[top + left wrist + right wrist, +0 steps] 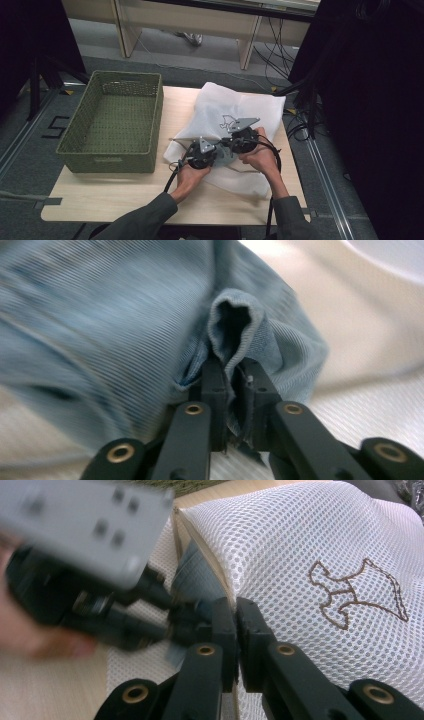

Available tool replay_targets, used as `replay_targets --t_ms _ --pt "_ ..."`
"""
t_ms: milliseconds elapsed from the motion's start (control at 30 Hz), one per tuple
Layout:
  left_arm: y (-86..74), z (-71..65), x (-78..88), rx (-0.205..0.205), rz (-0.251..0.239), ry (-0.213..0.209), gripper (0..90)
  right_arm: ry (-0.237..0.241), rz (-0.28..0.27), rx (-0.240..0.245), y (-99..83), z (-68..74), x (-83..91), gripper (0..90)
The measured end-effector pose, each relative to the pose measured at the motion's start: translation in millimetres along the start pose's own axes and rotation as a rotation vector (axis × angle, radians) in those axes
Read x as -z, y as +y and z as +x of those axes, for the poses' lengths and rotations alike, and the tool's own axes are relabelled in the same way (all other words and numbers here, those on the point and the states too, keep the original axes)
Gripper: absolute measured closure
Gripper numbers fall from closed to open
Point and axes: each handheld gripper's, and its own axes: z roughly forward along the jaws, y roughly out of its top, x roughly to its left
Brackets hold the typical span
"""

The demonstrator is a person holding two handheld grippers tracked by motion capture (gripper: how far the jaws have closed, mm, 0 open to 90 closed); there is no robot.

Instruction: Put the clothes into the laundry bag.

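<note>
A white mesh laundry bag (240, 107) with a brown embroidered outline lies on the wooden table (125, 195). In the left gripper view, my left gripper (234, 375) is shut on a fold of light blue denim cloth (125, 315), which bunches up above the jaws. In the right gripper view, my right gripper (235, 612) is shut on the tan-trimmed edge of the mesh bag (310, 540). Blue denim (197, 575) shows at that edge, with the blurred left gripper (175, 615) right beside it. From above, the left gripper (216, 149) and right gripper (231, 142) meet at the bag's near side.
A green woven basket (157, 120) stands on the left half of the table, with nothing in it. The table's front edge runs just below the person's sleeves. Black cables (300, 125) trail on the floor to the right.
</note>
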Motion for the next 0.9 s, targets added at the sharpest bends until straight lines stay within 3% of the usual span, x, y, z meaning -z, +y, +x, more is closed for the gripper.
replay_targets --t_ms 100,233,300,400,500,567,600,667,800,867,900 --pt "13.5 10.1 3.3 0.006 -0.024 0.021 82.9 0.002 -0.004 -0.007 -0.3 -0.9 1.6 88.2" --pt "28.3 12.9 -5.2 0.021 -0.1 0.058 83.3 -0.004 -0.002 -0.025 0.9 1.0 3.7 88.3" --pt "23.0 12.9 -18.8 0.039 -0.078 0.058 82.9 0.001 0.003 -0.022 0.7 1.3 2.2 88.3" --pt "13.4 11.4 -27.1 0.064 -0.057 0.026 78.3 0.001 0.026 -0.005 -3.0 2.1 -3.7 88.3" --pt "12.3 12.5 -14.9 0.006 0.0 -0.017 64.0 0.022 0.024 -0.016 -5.3 0.2 -5.0 88.3" --pt "11.8 13.3 -7.9 0.034 0.0 -0.046 53.6 0.028 0.022 -0.021 -6.3 -0.7 -3.7 88.3" --pt "10.7 14.1 -1.2 0.023 0.016 -0.052 48.2 0.032 0.018 -0.022 -6.4 -1.2 -4.0 88.3" --pt "6.4 15.4 12.3 -0.011 0.037 -0.04 39.4 0.011 0.02 -0.029 -6.2 -0.8 -2.7 88.2" --pt "-4.7 21.4 36.0 -0.058 0.068 0.006 25.8 0.029 0.023 -0.023 -7.0 -0.6 -4.1 88.2" --pt "-8.4 25.7 41.6 -0.078 0.069 0.054 20.4 0.015 0.026 -0.013 -6.4 -0.4 -4.0 88.2" --pt "-9.9 28.5 40.7 -0.071 0.068 0.054 19.2 0.018 0.027 -0.014 -6.1 0.0 -3.8 88.2"
